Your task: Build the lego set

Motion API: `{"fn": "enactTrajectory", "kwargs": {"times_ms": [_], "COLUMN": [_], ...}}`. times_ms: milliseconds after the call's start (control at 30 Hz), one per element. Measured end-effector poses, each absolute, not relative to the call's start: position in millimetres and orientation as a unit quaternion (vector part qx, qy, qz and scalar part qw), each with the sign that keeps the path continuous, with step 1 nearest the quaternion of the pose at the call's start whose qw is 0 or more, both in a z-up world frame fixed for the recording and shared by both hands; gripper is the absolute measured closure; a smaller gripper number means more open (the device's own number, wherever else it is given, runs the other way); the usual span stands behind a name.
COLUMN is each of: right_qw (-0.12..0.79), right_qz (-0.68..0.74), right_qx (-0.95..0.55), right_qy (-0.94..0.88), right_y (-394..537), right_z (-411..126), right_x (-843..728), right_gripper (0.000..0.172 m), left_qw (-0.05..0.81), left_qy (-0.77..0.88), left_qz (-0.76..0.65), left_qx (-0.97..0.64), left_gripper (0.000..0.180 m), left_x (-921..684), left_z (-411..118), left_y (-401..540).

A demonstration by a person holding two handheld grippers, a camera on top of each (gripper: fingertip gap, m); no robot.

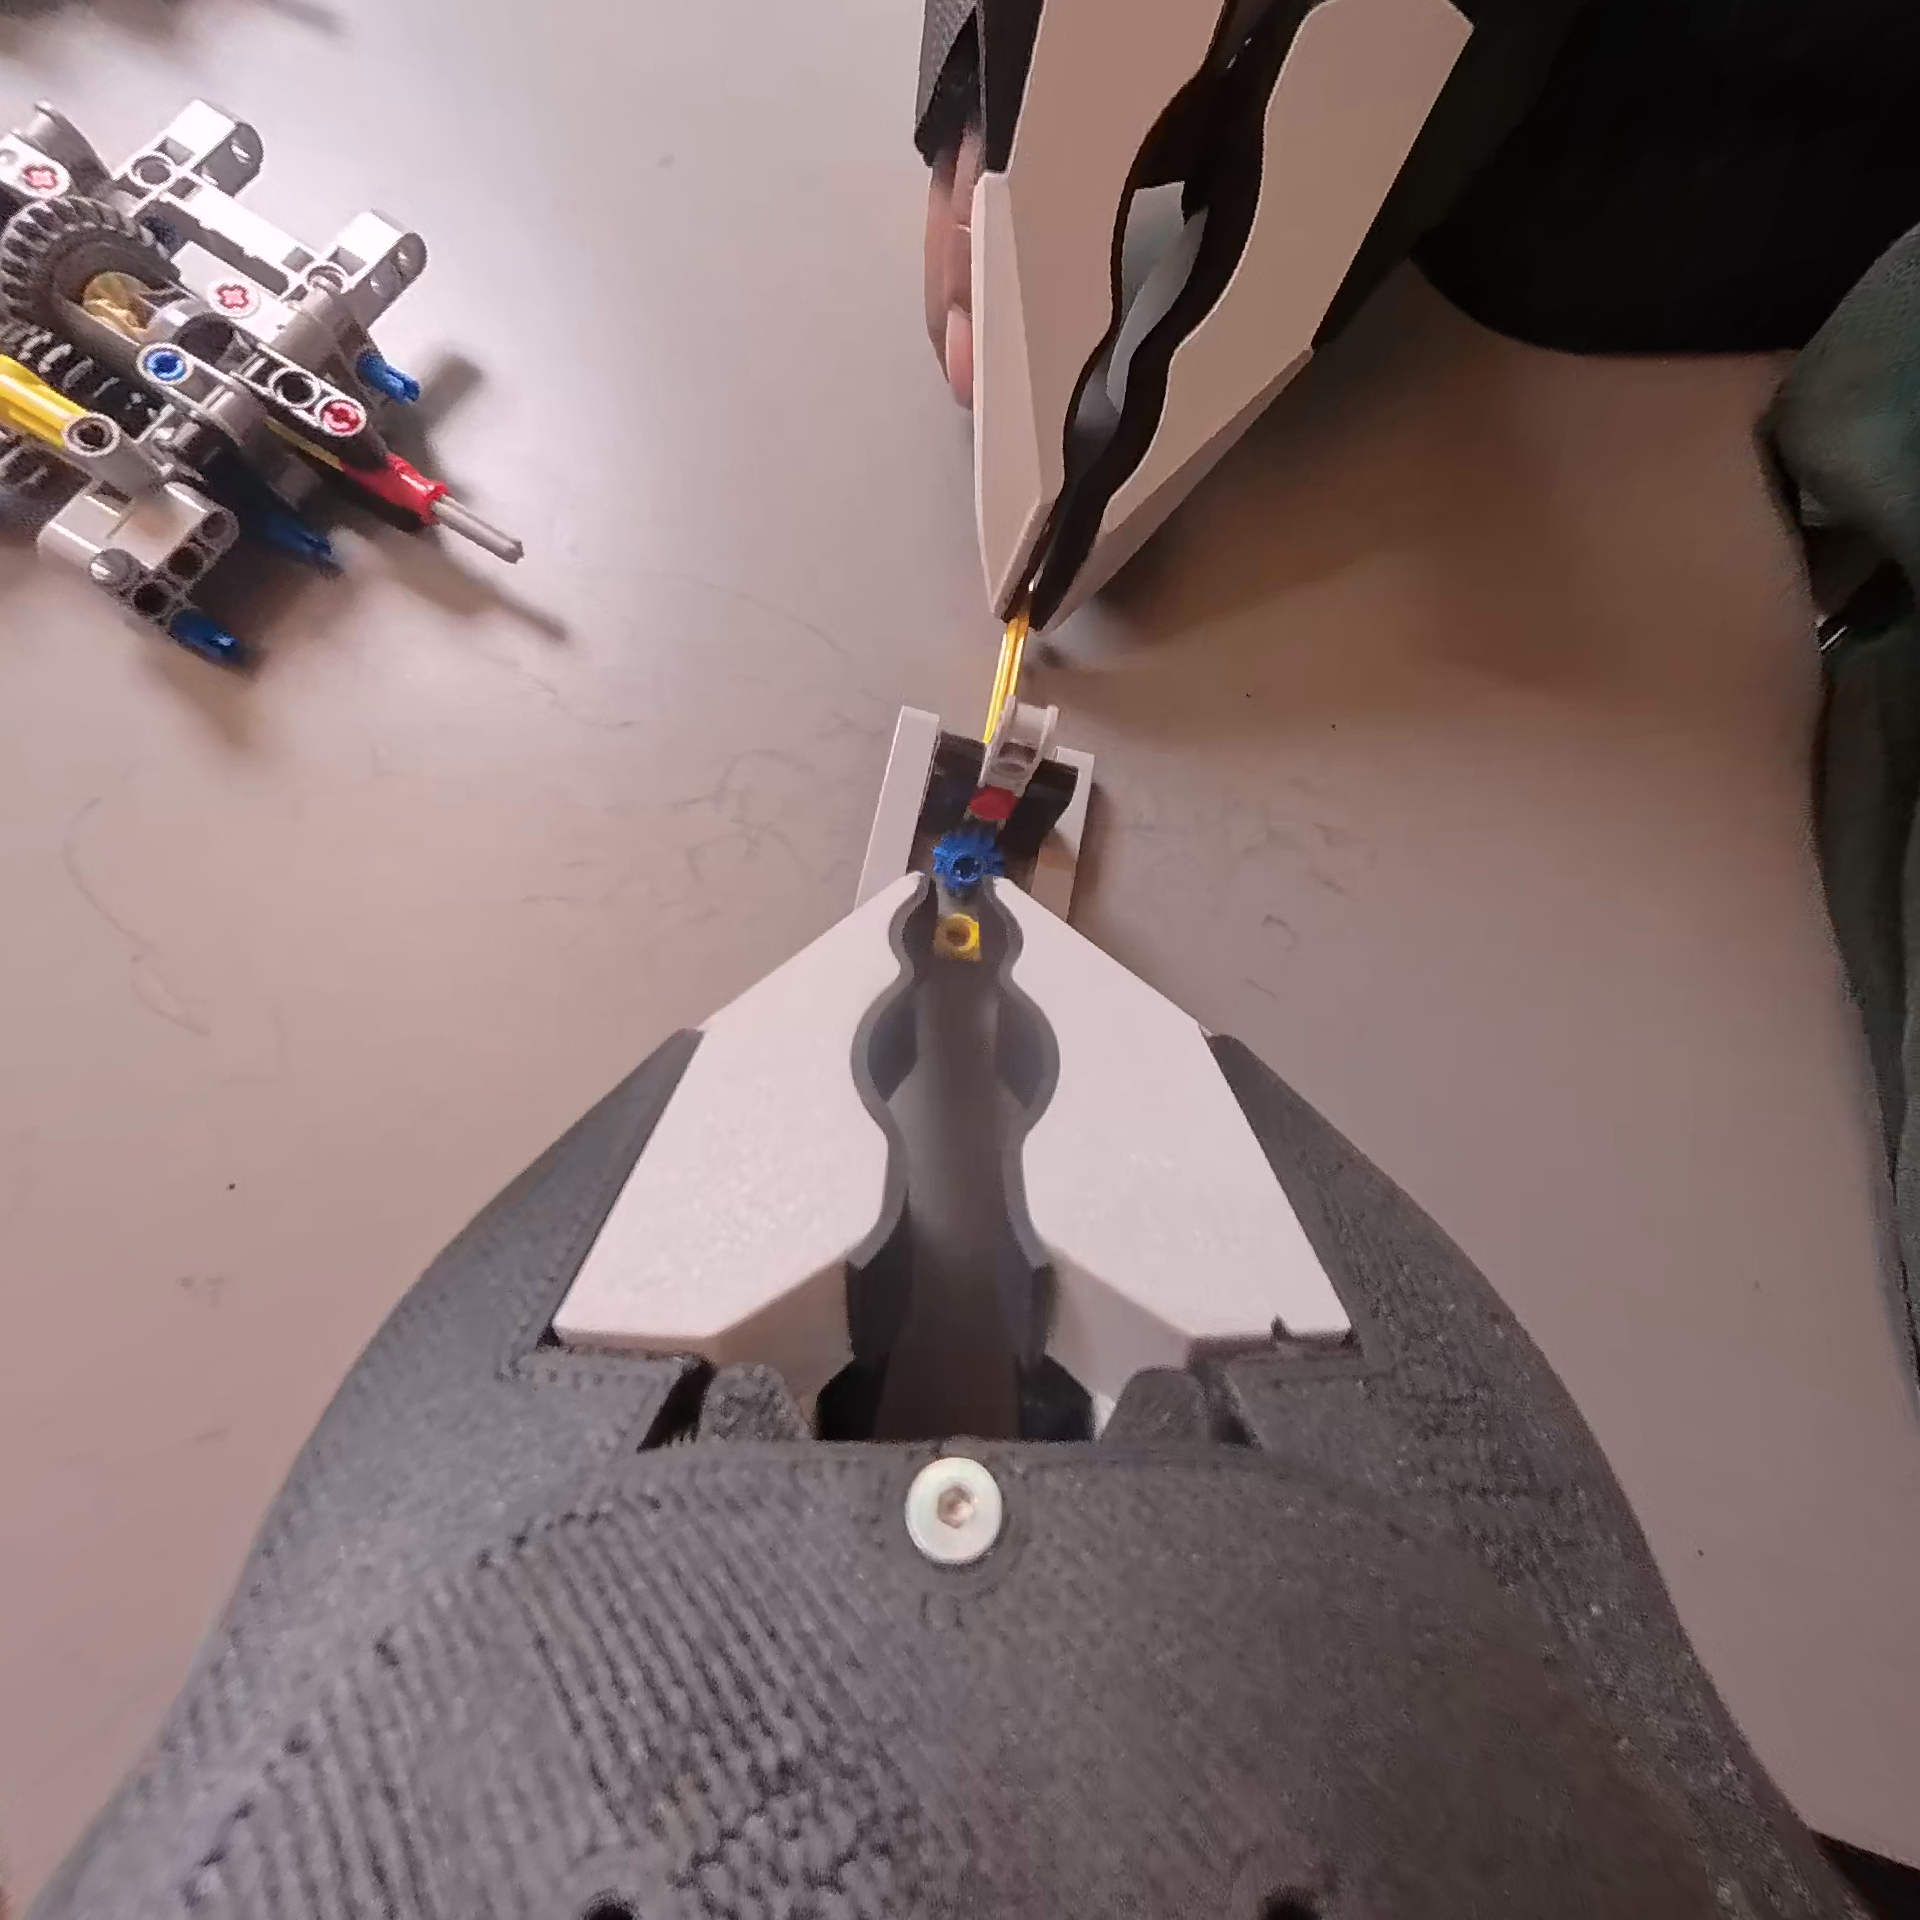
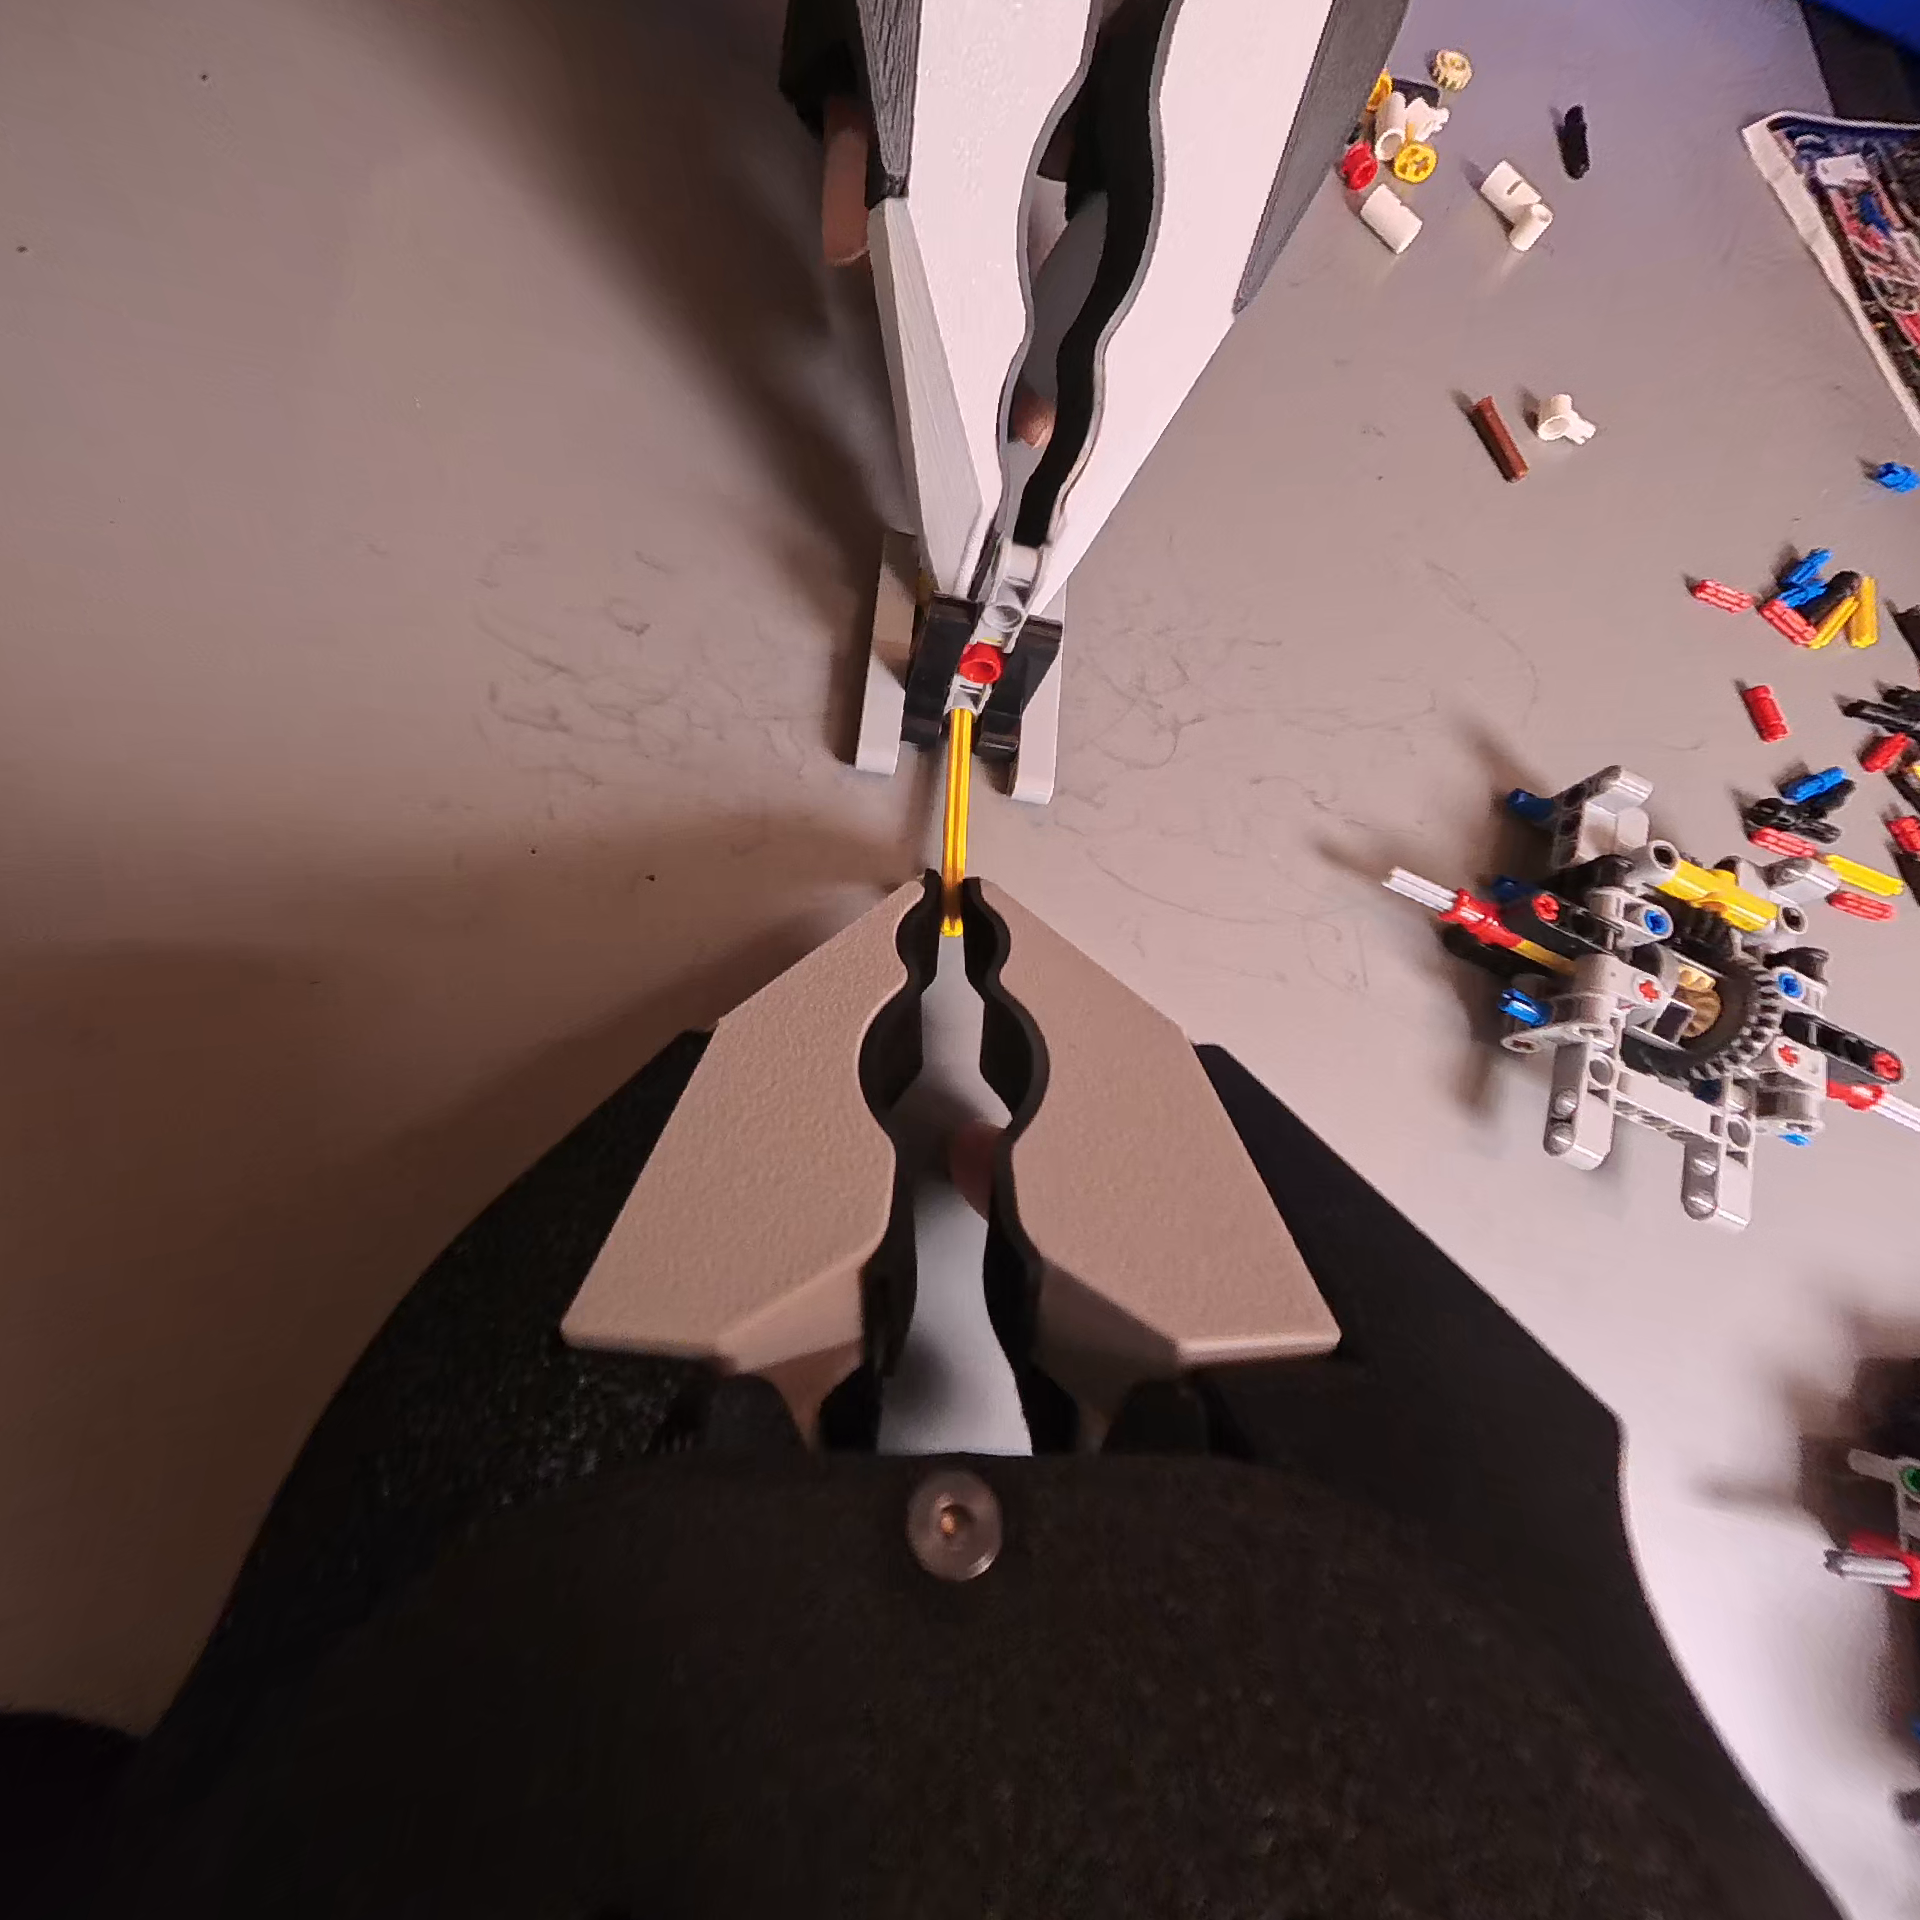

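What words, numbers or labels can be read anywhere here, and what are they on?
None can be read.
Printed sheet, top right of the right wrist view: it bears print, too small and blurred to read.
Building-toy model: no lettering shows.

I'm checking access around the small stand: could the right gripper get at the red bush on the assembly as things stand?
Probably not now: the right gripper is shut on the yellow axle, and the red bush sits between the stand's black cheeks, close under the left gripper.

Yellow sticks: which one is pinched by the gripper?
The long yellow rod at the right gripper, clamped between its fingertips. The other yellow ones lie loose among the parts.
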State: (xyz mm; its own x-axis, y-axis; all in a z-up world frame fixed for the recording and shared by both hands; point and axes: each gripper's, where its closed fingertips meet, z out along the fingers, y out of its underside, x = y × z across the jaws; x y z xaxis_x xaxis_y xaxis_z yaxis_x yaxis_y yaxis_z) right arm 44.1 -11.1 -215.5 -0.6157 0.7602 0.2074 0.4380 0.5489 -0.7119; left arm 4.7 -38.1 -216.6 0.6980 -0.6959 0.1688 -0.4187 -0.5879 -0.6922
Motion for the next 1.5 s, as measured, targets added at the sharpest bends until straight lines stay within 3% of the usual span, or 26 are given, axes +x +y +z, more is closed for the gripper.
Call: {"fn": "enactTrajectory", "kwargs": {"times_ms": [600,1100,1500], "right_qw": [0.268,0.268,0.276], "right_qz": [0.285,0.277,0.289], "right_qx": [-0.354,-0.362,-0.369], "right_qy": [-0.849,-0.849,-0.839], "right_y": [-7.7,-9.5,-6.1], "right_z": [-217.2,-217.5,-212.3], "right_x": [44.5,45.9,47.6], "right_gripper": [0.169,0.164,0.160], "left_qw": [0.270,0.293,0.364], "left_qy": [0.411,0.405,0.355], "left_qz": [-0.137,-0.114,-0.118], "left_qx": [-0.860,-0.859,-0.853], "left_gripper": [0.169,0.173,0.180], "left_x": [9.8,10.7,4.1], "left_z": [-215.3,-218.6,-210.5], "left_y": [-33.9,-33.6,-31.4]}}
